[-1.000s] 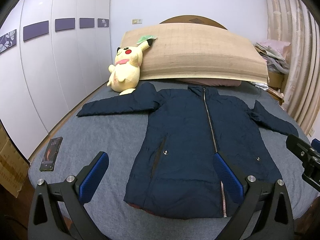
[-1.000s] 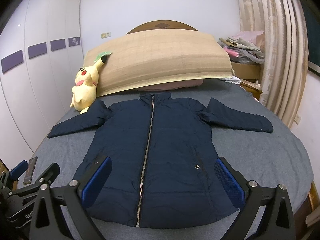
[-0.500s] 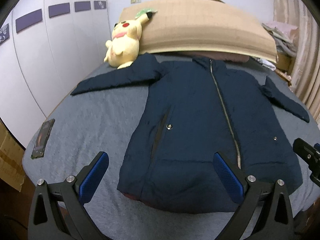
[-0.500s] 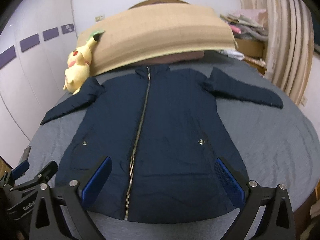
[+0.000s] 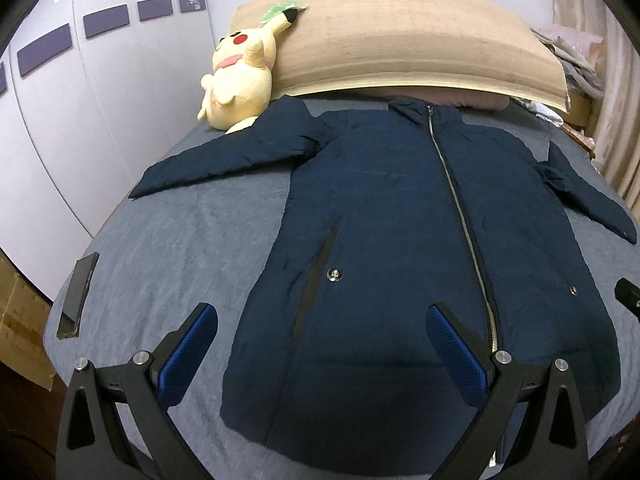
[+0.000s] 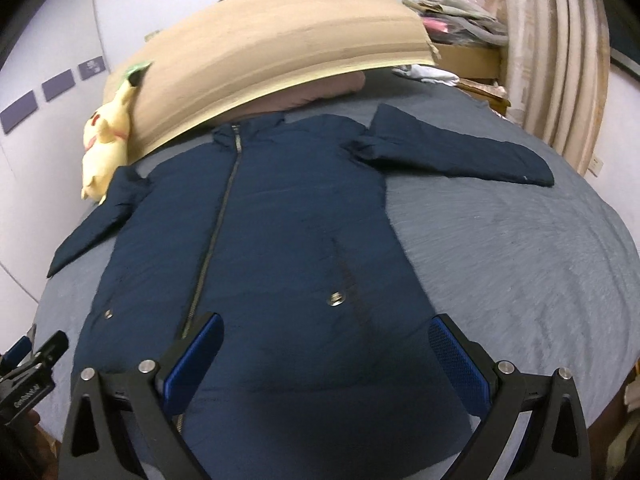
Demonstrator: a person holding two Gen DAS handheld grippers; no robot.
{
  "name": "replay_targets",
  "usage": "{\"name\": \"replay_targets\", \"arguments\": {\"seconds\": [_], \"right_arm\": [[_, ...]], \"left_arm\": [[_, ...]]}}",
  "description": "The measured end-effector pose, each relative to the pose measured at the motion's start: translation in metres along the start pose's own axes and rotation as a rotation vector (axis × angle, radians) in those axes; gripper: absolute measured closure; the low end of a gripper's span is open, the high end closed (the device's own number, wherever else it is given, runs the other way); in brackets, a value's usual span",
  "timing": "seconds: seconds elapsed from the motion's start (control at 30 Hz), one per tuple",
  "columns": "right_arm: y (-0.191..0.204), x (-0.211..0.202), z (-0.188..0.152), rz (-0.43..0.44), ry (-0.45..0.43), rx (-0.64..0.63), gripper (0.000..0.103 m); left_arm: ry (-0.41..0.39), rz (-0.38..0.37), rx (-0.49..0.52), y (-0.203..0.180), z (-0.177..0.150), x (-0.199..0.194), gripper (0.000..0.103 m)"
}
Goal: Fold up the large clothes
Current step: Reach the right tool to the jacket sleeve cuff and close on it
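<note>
A navy zip-up padded jacket (image 5: 400, 240) (image 6: 280, 248) lies flat, front up, on the grey bed (image 5: 180, 248), both sleeves spread out to the sides. My left gripper (image 5: 320, 316) hovers open above the jacket's lower left hem, one finger over the bedcover, the other over the fabric near the zip. My right gripper (image 6: 326, 324) is open above the lower right half of the jacket, close to the pocket snap (image 6: 335, 299). Neither holds anything. The left gripper's tip (image 6: 36, 356) shows at the right wrist view's left edge.
A yellow plush toy (image 5: 240, 76) leans at the head of the bed by a tan rolled mat (image 5: 420, 52). A dark phone (image 5: 78, 294) lies near the bed's left edge. Clothes are piled by the curtains (image 6: 460, 24) at the right. White wardrobe doors (image 5: 80, 120) line the left.
Both grippers have moved forward and lower over the jacket, so it fills more of each view. The right wrist view has tilted. Both stay open.
</note>
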State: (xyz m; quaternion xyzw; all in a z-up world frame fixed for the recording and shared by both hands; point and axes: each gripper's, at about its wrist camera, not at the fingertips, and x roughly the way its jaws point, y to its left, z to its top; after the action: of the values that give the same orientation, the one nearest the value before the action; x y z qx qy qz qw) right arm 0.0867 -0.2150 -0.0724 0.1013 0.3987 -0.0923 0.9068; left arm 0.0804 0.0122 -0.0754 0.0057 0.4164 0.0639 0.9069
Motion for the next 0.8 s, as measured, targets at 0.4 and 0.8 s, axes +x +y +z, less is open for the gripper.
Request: {"name": "replay_targets", "arguments": {"seconds": [0.4,0.8], "right_arm": [[-0.087,0.048,0.038,0.027,0.036,0.132,0.0],[-0.283,0.129,0.102,0.258,-0.03,0.822,0.0]], "left_arm": [[0.061,0.036,0.045,-0.015,0.015,0.057,0.0],[0.141,0.03,0.047,-0.009,0.0,0.117,0.0]]}}
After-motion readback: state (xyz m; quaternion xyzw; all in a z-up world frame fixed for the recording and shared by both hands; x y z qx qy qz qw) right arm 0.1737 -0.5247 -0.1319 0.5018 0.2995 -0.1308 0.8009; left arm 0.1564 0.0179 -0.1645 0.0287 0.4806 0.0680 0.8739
